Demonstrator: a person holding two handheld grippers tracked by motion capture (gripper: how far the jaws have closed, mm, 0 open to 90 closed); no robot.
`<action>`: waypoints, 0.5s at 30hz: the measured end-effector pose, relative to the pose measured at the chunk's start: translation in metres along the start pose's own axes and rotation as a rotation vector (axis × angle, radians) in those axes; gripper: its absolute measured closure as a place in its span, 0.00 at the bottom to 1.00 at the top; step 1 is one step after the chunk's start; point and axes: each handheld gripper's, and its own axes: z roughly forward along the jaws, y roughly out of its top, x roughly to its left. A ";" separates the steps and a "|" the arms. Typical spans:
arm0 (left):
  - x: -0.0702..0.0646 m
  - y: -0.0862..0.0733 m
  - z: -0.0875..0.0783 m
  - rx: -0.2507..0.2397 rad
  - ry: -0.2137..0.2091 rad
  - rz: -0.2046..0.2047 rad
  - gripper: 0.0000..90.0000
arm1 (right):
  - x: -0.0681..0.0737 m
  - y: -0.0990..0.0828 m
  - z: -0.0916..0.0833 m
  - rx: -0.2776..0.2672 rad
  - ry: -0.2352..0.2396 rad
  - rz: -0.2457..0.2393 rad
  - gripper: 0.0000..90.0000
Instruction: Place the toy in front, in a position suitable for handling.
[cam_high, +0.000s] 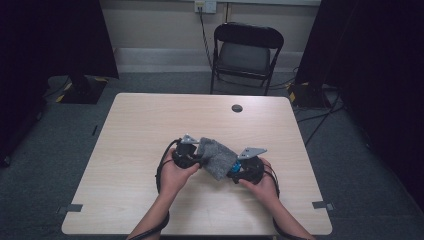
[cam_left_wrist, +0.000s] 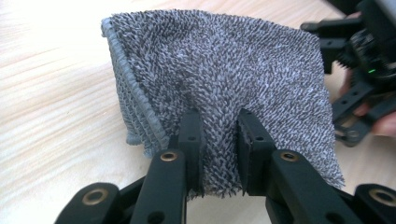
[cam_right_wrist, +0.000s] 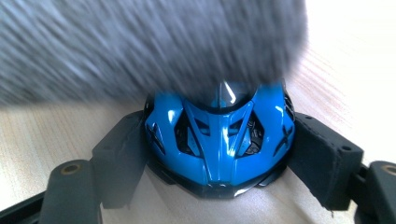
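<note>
The left tool (cam_left_wrist: 217, 140) is pinched narrow on a fold of the grey cloth (cam_left_wrist: 224, 74), its jaws pressing the pile from both sides near the cloth's lower edge. The right tool (cam_right_wrist: 219, 154) stands wide, its pads (cam_right_wrist: 119, 154) clamped against the flanks of a blue toy car (cam_right_wrist: 219, 140), nose toward the camera. In the high view both meet over the middle of the counter (cam_high: 150, 125), a little toward the person's side, with the cloth (cam_high: 217, 157) draped between the left tool (cam_high: 187, 155) and the right tool (cam_high: 245, 167), covering most of the car (cam_high: 234, 169).

The work looks like wiping the car with the cloth (the cloth is blurred across the top of the right tool's view, which fits a rubbing stroke).

What could go wrong from here, as I judge it:
- The grip on the cloth is a thin fold only; a hard drag over the car's vents or edges could snag the pile and pull the fold free.
- The car is glossy and tapered, held by its sides. Sideways pressure from the cloth could twist it or squeeze it out forward.
- The cloth hides the car from above, so a stroke could miss its surface or run the left tool's jaws into the car.
</note>
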 end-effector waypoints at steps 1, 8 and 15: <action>-0.001 0.001 0.003 0.007 0.004 0.004 0.83 | 0.000 0.000 0.000 0.000 0.000 0.000 0.26; -0.013 0.009 0.025 0.055 0.042 0.047 0.82 | 0.000 0.000 0.000 0.000 -0.001 0.000 0.26; -0.019 0.018 0.032 0.104 0.091 0.092 0.82 | 0.000 0.000 0.000 0.001 0.000 0.003 0.26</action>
